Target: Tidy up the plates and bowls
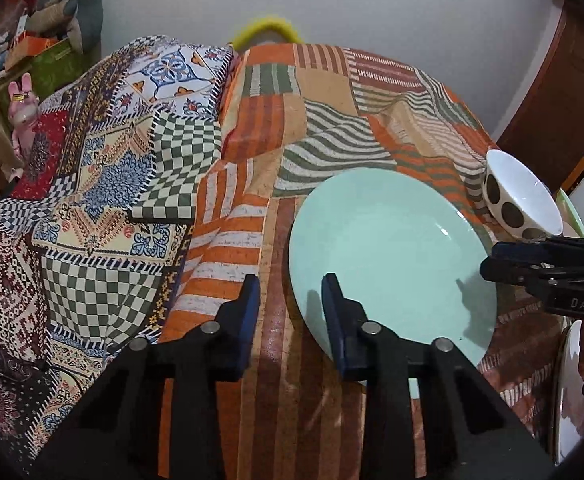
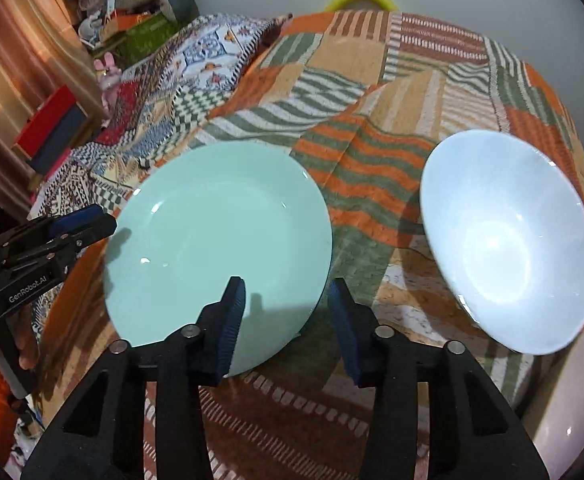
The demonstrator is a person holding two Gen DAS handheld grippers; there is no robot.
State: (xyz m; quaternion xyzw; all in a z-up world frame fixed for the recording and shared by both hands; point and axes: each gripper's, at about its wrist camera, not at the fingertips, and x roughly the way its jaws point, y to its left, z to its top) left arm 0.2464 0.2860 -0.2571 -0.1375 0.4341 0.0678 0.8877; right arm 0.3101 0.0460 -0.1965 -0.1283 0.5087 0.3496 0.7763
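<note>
A plain pale grey wall (image 1: 411,8) stands behind the patchwork-covered surface (image 1: 331,92). A brown wooden door (image 1: 551,92) flanks it on one side, a cluttered shelf of soft toys (image 1: 44,20) on the other.

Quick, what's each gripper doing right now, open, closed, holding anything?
Left gripper: open, holding nothing, one finger over the green plate's rim.
Right gripper: open, holding nothing, one finger over the plate's near edge.
</note>
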